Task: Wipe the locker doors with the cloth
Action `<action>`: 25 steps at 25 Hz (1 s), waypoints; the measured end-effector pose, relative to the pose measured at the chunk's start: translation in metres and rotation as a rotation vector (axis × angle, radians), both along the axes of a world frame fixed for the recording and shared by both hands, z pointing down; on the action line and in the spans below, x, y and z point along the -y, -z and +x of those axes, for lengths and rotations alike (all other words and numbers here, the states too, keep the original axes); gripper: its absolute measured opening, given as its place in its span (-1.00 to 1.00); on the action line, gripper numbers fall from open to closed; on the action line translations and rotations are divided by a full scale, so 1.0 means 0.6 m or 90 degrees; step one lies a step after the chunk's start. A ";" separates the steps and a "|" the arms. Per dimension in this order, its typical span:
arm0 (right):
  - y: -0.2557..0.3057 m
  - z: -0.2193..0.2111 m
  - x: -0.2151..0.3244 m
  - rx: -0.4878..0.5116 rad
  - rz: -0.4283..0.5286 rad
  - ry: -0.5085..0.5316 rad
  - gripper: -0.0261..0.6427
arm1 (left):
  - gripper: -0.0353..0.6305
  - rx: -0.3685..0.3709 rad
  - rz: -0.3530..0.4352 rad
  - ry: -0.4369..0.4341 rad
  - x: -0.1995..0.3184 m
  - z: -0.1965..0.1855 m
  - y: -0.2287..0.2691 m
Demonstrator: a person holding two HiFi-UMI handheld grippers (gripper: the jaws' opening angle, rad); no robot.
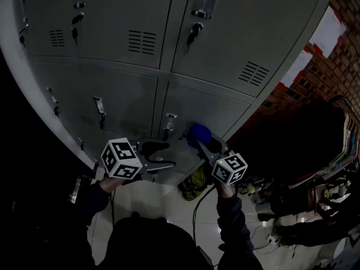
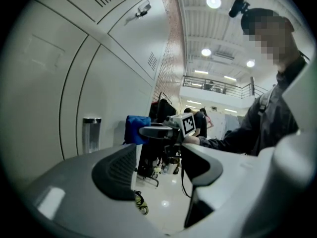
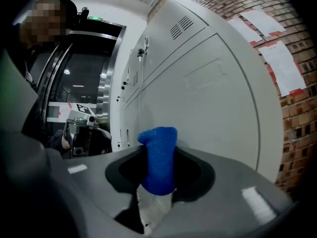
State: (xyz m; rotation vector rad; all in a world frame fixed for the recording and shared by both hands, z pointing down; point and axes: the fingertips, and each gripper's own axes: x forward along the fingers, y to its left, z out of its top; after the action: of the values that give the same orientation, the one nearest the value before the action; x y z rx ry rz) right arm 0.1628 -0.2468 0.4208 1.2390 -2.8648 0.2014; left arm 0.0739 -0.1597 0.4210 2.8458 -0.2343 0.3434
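Your right gripper (image 1: pixel 202 146) pinches the bunched blue cloth (image 3: pixel 157 157) by the lower right grey metal locker door (image 1: pixel 209 110), left gripper (image 2: pixel 158 170) spread, empty; contact unclear in this dimness, so wiping seems hardly begun.

The left tongs (image 1: pixel 160 155) and right tongs (image 1: pixel 203 145) are grey plastic, with dark ribbed pads (image 2: pixel 116 172) lining their jaws. Behind each sits a white cube (image 1: pixel 120 159) with black square markers. Dark long sleeves (image 1: pixel 232 221) run back from the cubes, and a black cable (image 1: pixel 197 210) hangs behind the right one.
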 end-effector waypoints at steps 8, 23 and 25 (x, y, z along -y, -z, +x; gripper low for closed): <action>-0.022 -0.119 0.016 -0.005 -0.006 0.038 -0.53 | -0.11 0.001 -0.011 0.012 0.004 -0.073 -0.008; -0.068 -0.191 0.060 -0.016 -0.016 0.026 -0.53 | -0.11 0.001 -0.014 0.002 0.011 -0.116 -0.007; -0.070 -0.189 0.062 -0.016 -0.014 0.025 -0.53 | -0.11 0.003 -0.014 -0.001 0.010 -0.113 -0.007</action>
State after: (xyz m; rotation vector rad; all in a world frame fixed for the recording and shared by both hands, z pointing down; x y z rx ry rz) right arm 0.0491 -0.2838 0.4626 1.1715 -2.8551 0.2147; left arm 0.0061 -0.1658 0.4253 2.8245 -0.2277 0.3516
